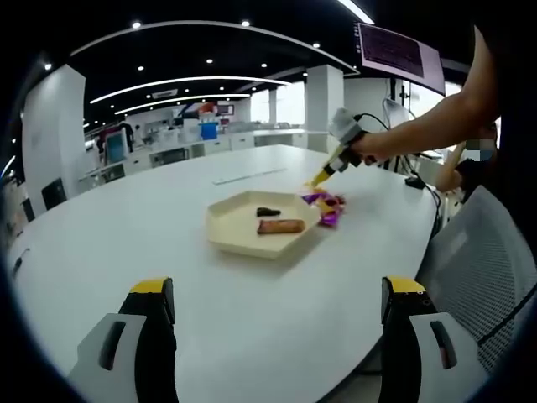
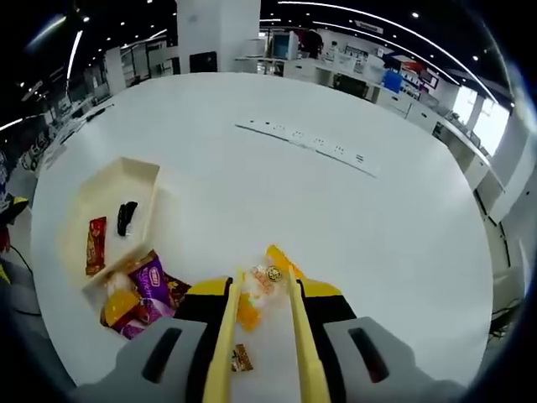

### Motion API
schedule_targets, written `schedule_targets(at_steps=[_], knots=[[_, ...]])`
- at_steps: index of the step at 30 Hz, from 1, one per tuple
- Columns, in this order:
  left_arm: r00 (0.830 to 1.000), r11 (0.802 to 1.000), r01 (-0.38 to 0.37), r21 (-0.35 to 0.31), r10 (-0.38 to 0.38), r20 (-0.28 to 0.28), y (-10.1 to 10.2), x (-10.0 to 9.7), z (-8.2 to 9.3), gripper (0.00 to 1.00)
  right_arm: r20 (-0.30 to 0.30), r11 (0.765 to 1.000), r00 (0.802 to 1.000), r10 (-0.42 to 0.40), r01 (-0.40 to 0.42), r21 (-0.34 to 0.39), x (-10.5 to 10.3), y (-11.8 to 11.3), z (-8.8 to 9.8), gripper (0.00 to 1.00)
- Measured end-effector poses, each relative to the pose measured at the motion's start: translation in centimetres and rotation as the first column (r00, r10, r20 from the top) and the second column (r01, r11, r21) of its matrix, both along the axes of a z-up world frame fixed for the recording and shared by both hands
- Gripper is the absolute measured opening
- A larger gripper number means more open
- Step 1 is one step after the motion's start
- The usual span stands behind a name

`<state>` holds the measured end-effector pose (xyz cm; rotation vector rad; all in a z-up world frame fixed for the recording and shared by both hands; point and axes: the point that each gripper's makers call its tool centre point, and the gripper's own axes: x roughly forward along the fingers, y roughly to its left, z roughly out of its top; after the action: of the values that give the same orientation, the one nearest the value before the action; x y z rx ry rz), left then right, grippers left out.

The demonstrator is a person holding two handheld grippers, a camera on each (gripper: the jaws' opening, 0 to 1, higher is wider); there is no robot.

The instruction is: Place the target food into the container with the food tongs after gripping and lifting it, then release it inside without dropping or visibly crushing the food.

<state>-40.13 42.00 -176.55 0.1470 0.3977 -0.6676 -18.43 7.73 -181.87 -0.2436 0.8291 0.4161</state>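
A cream hexagonal tray (image 1: 228, 220) sits mid-table with a brown bar (image 1: 280, 226) and a small black piece (image 1: 268, 211) in it. Just right of it lies a pile of purple and orange snack packets (image 1: 327, 204). A person's hand holds my right gripper (image 1: 346, 138) above the pile, yellow food tongs (image 1: 325, 175) pointing down. In the right gripper view the tongs (image 2: 228, 323) sit in my right gripper (image 2: 264, 290), their tips straddling a clear-wrapped orange snack (image 2: 265, 282) on the table. The tray (image 2: 141, 180) lies to the left. My left gripper (image 1: 281, 323) hangs open and bare near the table edge.
A purple packet (image 2: 153, 281), an orange packet (image 2: 117, 306) and a small brown candy (image 2: 242, 357) lie around the tongs. A flat power strip (image 2: 306, 143) runs across the far table. A mesh chair (image 1: 482, 260) stands at the right; the person's arm (image 1: 436, 117) reaches over the table.
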Motion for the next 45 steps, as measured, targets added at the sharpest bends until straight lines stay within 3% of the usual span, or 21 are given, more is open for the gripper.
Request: schedule_targets(at_steps=[8, 15, 21, 25, 27, 34, 36, 37, 39, 45], knots=[[1.000, 1.000, -0.001, 0.004, 0.001, -0.003, 0.0, 0.0, -0.1, 0.99, -0.009, 1.000, 1.000, 0.013, -0.013, 0.009, -0.4, 0.4, -0.4, 0.29], [1.000, 1.000, -0.005, 0.002, 0.005, -0.002, 0.1, 0.0, -0.1, 0.99, 0.003, 0.999, 0.999, 0.051, -0.051, 0.013, -0.8, 1.1, 0.4, 0.29], [1.000, 1.000, -0.003, -0.001, 0.003, 0.000, 0.0, 0.0, 0.0, 0.99, -0.006, 0.997, 0.998, 0.070, -0.070, -0.030, -2.0, 0.9, -0.3, 0.29], [1.000, 1.000, -0.001, -0.001, 0.001, 0.000, 0.0, 0.0, 0.0, 0.99, -0.009, 0.997, 0.998, 0.058, -0.058, -0.052, -2.5, 0.0, -0.5, 0.29], [1.000, 1.000, 0.000, 0.000, 0.000, 0.001, 0.0, 0.0, 0.0, 0.99, -0.005, 0.999, 0.999, 0.038, -0.038, -0.029, -2.4, -0.3, -0.2, 0.29], [1.000, 1.000, 0.007, 0.005, -0.007, -0.002, -0.1, -0.1, -0.1, 0.99, 0.013, 0.999, 0.999, 0.031, -0.031, -0.011, -1.6, 0.8, 0.5, 0.29], [1.000, 1.000, 0.006, 0.005, -0.006, -0.002, -0.1, -0.1, -0.1, 0.99, 0.014, 0.999, 1.000, 0.025, -0.025, -0.035, -1.3, 0.9, 0.1, 0.29], [1.000, 1.000, 0.006, 0.005, -0.006, -0.004, -0.1, -0.1, -0.1, 0.99, 0.017, 0.997, 1.000, -0.007, 0.008, -0.083, -1.2, 0.0, 0.0, 0.29], [1.000, 1.000, 0.006, 0.007, -0.006, -0.005, -0.1, -0.1, -0.2, 0.99, 0.014, 0.999, 0.999, -0.033, 0.033, -0.036, -1.1, 0.3, -0.1, 0.29], [1.000, 1.000, 0.012, 0.011, -0.012, -0.009, -0.1, -0.2, -0.3, 0.99, 0.017, 0.997, 1.000, -0.021, 0.022, -0.068, -0.8, 0.3, -0.2, 0.29]])
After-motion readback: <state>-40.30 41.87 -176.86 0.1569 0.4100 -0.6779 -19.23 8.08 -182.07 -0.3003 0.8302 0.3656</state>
